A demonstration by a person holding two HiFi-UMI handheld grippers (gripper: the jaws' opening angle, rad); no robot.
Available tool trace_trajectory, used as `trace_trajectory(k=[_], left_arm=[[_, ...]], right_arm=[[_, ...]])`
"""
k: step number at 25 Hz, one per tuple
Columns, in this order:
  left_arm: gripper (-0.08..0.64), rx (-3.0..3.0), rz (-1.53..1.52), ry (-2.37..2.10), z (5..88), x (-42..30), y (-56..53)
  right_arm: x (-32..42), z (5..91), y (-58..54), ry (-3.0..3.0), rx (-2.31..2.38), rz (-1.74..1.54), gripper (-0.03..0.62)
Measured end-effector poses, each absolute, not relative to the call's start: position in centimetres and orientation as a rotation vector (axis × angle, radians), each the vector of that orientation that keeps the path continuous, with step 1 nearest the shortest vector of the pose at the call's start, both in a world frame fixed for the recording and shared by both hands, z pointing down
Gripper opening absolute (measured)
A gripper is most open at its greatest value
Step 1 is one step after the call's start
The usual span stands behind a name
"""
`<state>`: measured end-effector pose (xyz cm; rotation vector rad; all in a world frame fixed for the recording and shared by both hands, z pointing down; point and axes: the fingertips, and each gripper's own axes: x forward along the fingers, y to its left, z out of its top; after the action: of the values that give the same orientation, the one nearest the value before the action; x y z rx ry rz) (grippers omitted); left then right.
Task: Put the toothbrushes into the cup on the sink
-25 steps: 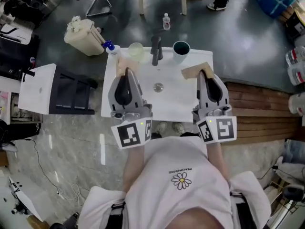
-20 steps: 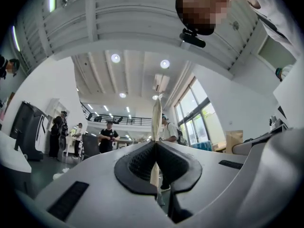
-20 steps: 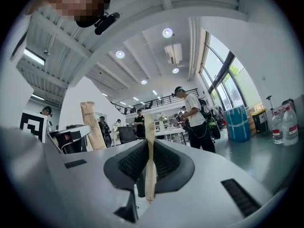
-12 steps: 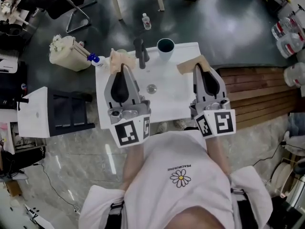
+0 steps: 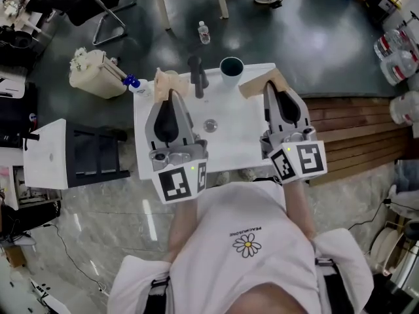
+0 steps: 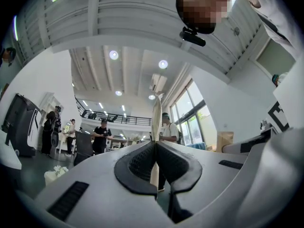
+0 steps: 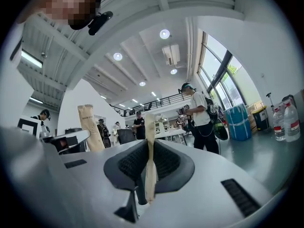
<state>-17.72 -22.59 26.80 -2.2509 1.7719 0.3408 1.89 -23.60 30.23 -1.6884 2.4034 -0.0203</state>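
Above sink (image 5: pixel 236 136), found left gripper (image 6: pixel 156 148) and right gripper (image 7: pixel 148 151) each clamping a toothbrush (image 7: pixel 149 127); carry stage judged, next needing alignment over cup (image 5: pixel 231 66).

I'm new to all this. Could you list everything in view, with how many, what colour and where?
sink: one, white, in front of the person
faucet: one, dark, sink's back edge
cup: one, dark, right of the faucet
drain: one, metal, middle of the basin
blue-capped bottle: one, sink's back left corner
water bottle: one, clear, floor beyond the sink
bin: one, cream, floor left of the sink
left wrapped toothbrush: one, tan paper, in the left tool
right wrapped toothbrush: one, tan paper, in the right tool
left tool: one, grey, clamped on its toothbrush
right tool: one, grey, clamped on its toothbrush
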Motion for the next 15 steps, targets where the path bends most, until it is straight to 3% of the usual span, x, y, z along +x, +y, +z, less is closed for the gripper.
trace_trajectory(k=[6,15], left_arm=[[0.017,-2.229,0.336,1.807,27.2,-18.9,-22.4],[0.017,-2.201,0.320,1.866,27.8,-20.4,-21.7]], right_arm=[[1.7,29.3,-29.0,2.448,-1.623,-0.012,0.031],[-0.1,34.7,-36.1,2.584,-1.624,-0.102,0.032]])
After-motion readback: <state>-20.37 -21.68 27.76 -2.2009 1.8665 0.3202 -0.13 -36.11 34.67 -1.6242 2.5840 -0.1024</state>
